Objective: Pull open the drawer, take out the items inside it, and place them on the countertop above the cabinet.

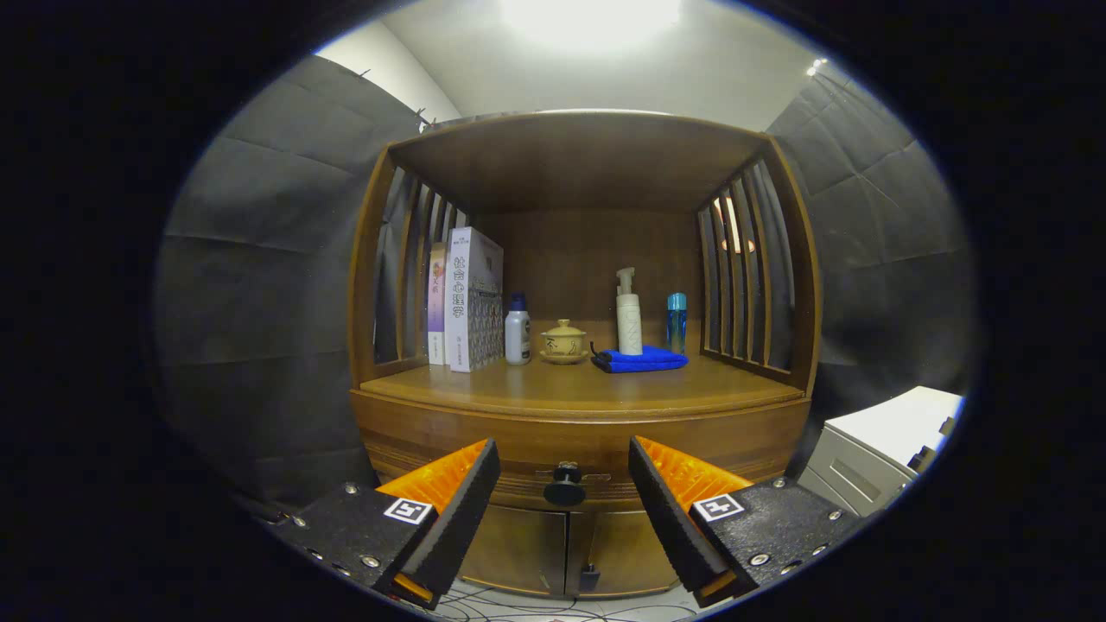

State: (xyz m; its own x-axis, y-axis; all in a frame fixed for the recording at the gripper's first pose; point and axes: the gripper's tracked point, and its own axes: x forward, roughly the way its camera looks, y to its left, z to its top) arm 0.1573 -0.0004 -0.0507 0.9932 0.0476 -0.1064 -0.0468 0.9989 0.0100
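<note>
A wooden cabinet [449, 423] stands ahead, its drawer front [518, 462] closed under the countertop [570, 389]. A round dark knob [565, 489] sticks out of the drawer's middle. My gripper [563, 462] is open, its two fingers spread to either side of the knob and a short way in front of it, touching nothing. What lies inside the drawer is hidden.
On the countertop stand two books [467, 298], a small white bottle [518, 331], a tan lidded pot [563, 341], a white pump bottle [628, 315] on a folded blue cloth [641, 359], and a blue bottle [676, 321]. Cabinet doors [536, 544] sit below. A white box [881, 449] stands beside the cabinet.
</note>
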